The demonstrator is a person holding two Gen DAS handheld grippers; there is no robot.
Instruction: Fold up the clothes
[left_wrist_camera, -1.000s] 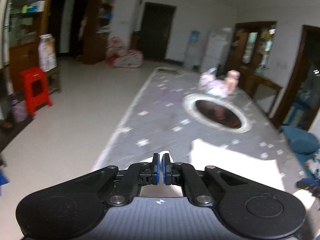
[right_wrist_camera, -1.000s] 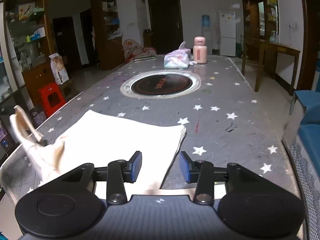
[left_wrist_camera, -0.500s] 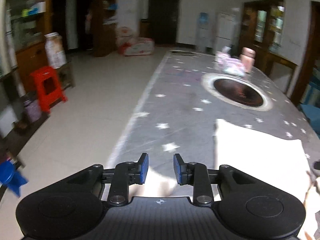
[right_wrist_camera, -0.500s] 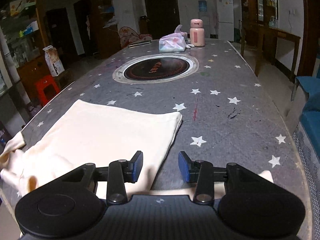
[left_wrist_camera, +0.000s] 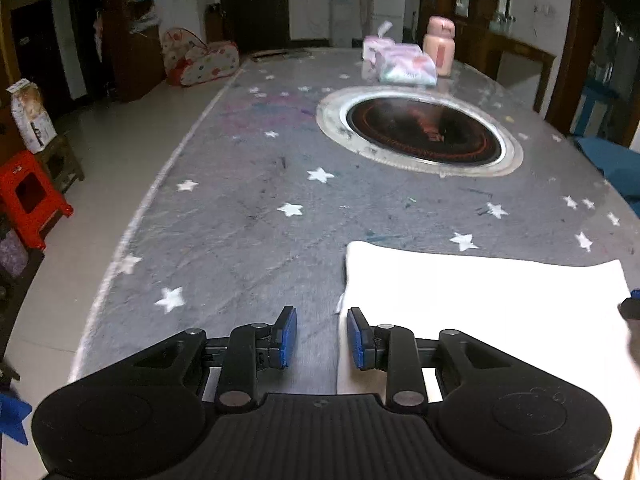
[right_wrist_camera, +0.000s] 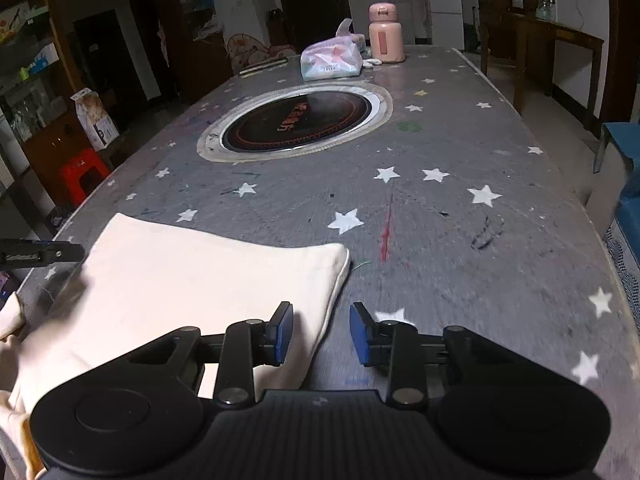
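Observation:
A cream folded garment [left_wrist_camera: 480,300] [right_wrist_camera: 192,280] lies flat on the near end of the grey star-patterned table [left_wrist_camera: 248,208] [right_wrist_camera: 460,232]. My left gripper [left_wrist_camera: 322,338] is open just above the table at the garment's left edge, with nothing between its blue pads. My right gripper [right_wrist_camera: 320,334] is open over the garment's right edge, also empty. A loose bunched part of the cloth [right_wrist_camera: 12,320] hangs at the table's near left corner in the right wrist view. The left gripper's tip [right_wrist_camera: 40,253] shows at the left edge of that view.
A round black hotplate [left_wrist_camera: 420,130] [right_wrist_camera: 298,120] is set into the table's middle. A tissue pack [right_wrist_camera: 332,60] and a pink bottle [right_wrist_camera: 386,36] stand at the far end. A red stool [left_wrist_camera: 28,196] is on the floor to the left; a blue seat [right_wrist_camera: 624,148] to the right.
The left gripper let go of the cloth corner, opened, and swung right and down to the garment's left edge. The lifted cloth dropped onto the table. The right gripper stayed open and dipped slightly.

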